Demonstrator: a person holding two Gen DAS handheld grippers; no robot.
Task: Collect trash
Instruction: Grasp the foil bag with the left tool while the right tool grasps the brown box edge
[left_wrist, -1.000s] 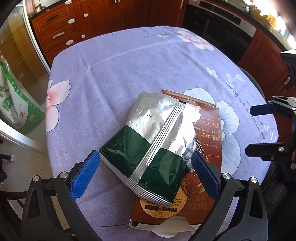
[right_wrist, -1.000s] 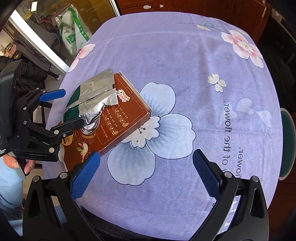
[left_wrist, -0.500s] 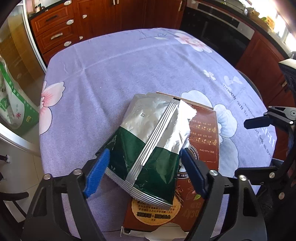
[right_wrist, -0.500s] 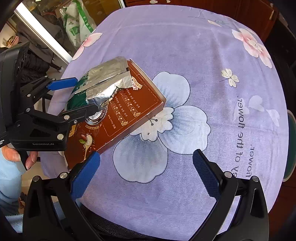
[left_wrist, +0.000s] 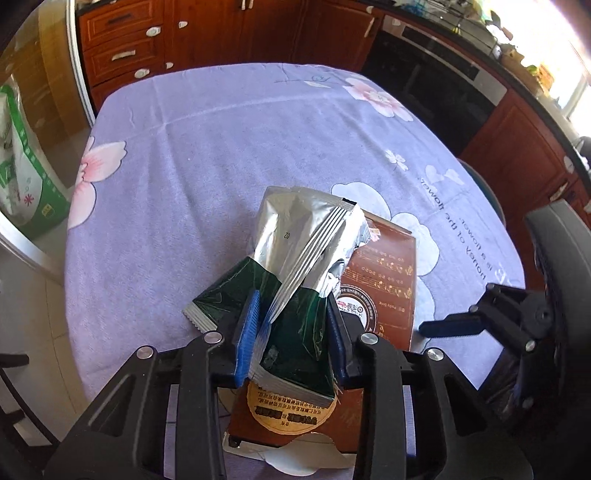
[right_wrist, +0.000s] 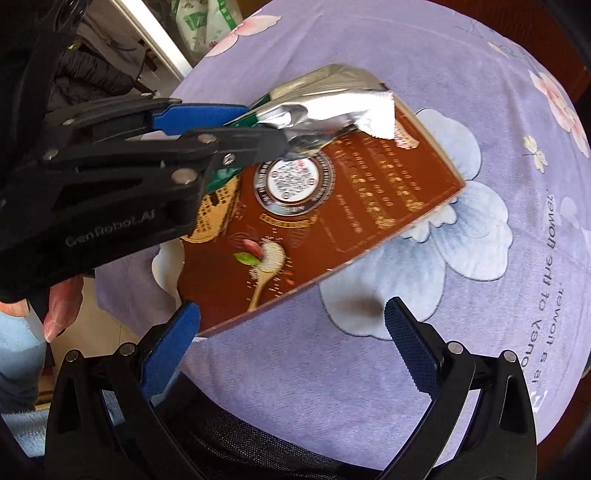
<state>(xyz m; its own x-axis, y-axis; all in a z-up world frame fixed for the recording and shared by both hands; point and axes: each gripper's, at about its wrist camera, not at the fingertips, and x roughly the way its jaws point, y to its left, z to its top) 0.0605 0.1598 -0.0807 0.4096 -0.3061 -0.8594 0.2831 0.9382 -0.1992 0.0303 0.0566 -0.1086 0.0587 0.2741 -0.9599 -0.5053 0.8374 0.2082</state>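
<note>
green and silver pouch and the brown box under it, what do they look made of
Green and silver pouch: looks like thin metallised foil or plastic film, glossy; it creases sharply, mirrors the light and has crimped, serrated end seals.

Flat brown printed box: looks like coated cardboard with a slight sheen; stiff straight edges, and a pale torn flap shows at one end.

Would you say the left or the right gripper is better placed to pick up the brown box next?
Right. The right gripper is open and empty, its fingers straddling the near edge of the brown box. The left gripper is closing on the foil bag, so it is occupied.
</note>
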